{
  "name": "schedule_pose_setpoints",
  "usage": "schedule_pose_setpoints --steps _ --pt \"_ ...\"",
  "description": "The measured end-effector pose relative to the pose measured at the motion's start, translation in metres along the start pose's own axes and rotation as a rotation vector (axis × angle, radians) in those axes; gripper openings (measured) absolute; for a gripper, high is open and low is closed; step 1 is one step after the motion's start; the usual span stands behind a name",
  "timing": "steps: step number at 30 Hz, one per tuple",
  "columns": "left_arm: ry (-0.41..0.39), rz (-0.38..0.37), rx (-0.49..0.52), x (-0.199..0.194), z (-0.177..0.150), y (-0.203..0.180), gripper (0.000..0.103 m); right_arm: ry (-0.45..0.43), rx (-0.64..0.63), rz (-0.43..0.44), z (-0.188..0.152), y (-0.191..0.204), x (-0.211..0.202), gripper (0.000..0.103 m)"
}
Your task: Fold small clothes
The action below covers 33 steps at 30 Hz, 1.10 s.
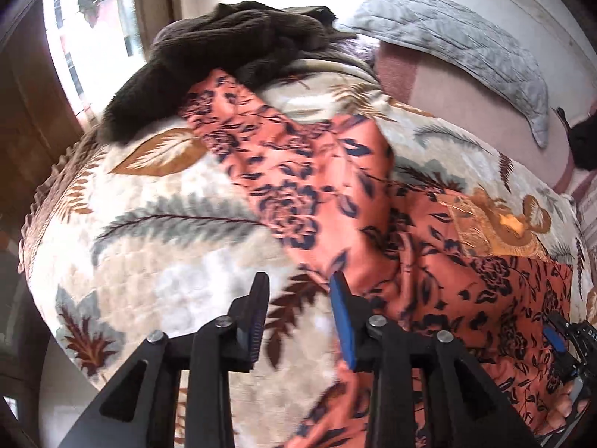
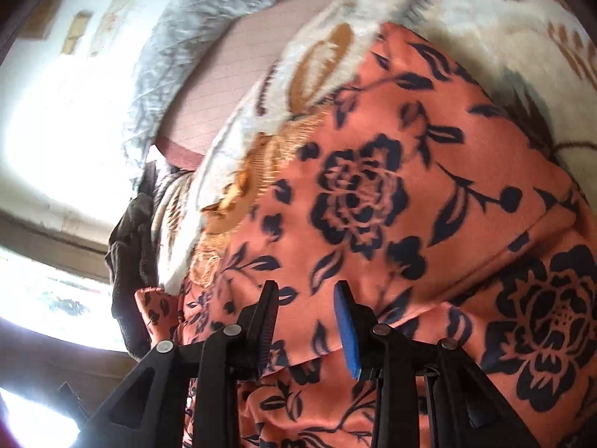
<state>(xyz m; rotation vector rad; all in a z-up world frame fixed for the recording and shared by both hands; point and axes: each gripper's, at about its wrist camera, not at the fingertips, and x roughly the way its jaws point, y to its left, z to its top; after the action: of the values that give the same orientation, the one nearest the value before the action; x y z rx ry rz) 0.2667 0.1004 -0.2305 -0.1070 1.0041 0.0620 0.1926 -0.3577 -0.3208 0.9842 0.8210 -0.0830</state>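
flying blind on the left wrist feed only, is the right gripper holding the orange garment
Observer: No, the right gripper is open above the orange floral garment.
Operator: anything between its fingers
Observer: Only cloth behind the gap; nothing pinched.
Operator: any edge near it
Observer: A folded edge of the garment runs just below the blue pad.

Smooth, faintly sheeny orange floral cloth garment (image 1: 335, 186), plush fleecy leaf-print blanket (image 1: 168, 254), fuzzy dark brown knit (image 1: 209, 48), quilted grey pillow (image 1: 466, 44)
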Motion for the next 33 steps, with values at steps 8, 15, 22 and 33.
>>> schedule_pose_setpoints --steps 8,15,22,33 --pt "-0.036 0.019 -0.324 0.021 0.049 0.110 0.065 0.204 -0.184 0.124 -0.032 0.056 0.048 0.039" --pt "0.044 -0.103 -0.578 0.090 0.091 0.132 0.065 0.250 -0.212 0.100 -0.039 0.067 0.072 0.057" --pt "0.062 -0.107 -0.666 0.154 0.121 0.133 0.065 0.195 -0.286 0.067 -0.034 0.066 0.063 0.057" --pt "-0.056 -0.154 -0.507 0.167 0.149 0.099 0.008 0.159 -0.268 0.059 -0.025 0.063 0.060 0.057"
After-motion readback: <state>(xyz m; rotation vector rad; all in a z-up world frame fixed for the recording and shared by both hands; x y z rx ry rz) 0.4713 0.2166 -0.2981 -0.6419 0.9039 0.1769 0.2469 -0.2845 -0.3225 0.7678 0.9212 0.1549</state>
